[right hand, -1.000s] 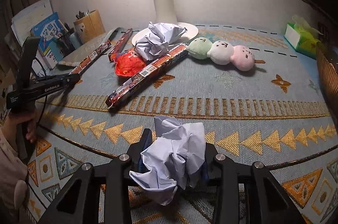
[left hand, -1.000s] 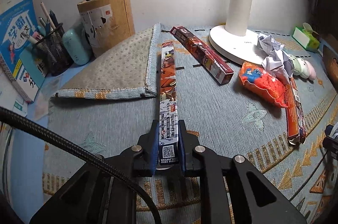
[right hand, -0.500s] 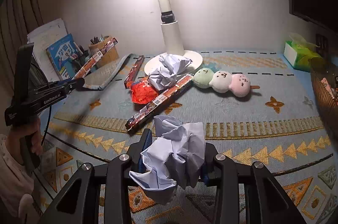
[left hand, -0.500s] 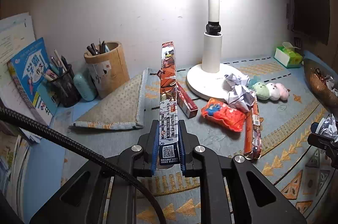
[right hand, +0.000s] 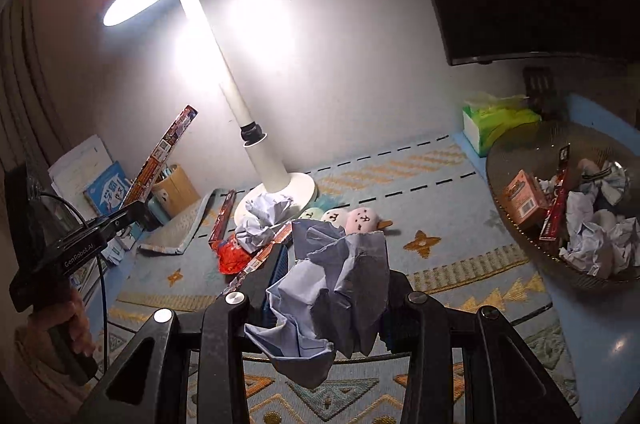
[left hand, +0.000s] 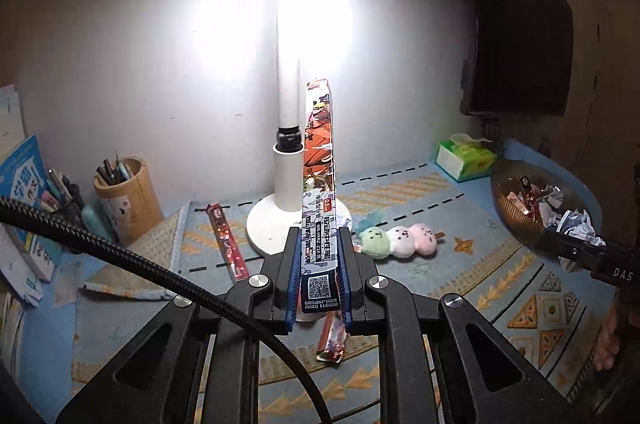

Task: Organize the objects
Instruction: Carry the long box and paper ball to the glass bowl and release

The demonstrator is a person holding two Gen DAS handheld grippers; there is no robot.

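My left gripper [left hand: 319,278] is shut on a long, narrow printed box [left hand: 319,180] and holds it high above the patterned mat, pointing up and away; it also shows in the right wrist view [right hand: 164,152]. My right gripper [right hand: 332,288] is shut on a crumpled ball of white paper [right hand: 332,288], raised above the mat; it also shows in the left wrist view [left hand: 576,226], next to the brown basket [left hand: 516,220]. That basket [right hand: 520,244] at the right holds crumpled papers and small boxes.
A white desk lamp [left hand: 288,144] stands at the back middle. On the mat lie a plush dango skewer [left hand: 400,240], a red box [left hand: 226,244], crumpled paper [right hand: 264,220] and a red snack bag [right hand: 232,256]. A wooden pen holder [left hand: 128,200], books and a green tissue box [left hand: 464,158] line the back.
Both grippers have risen well above the mat with their loads. The left has turned right, towards the lamp and basket. The right has neared the basket.
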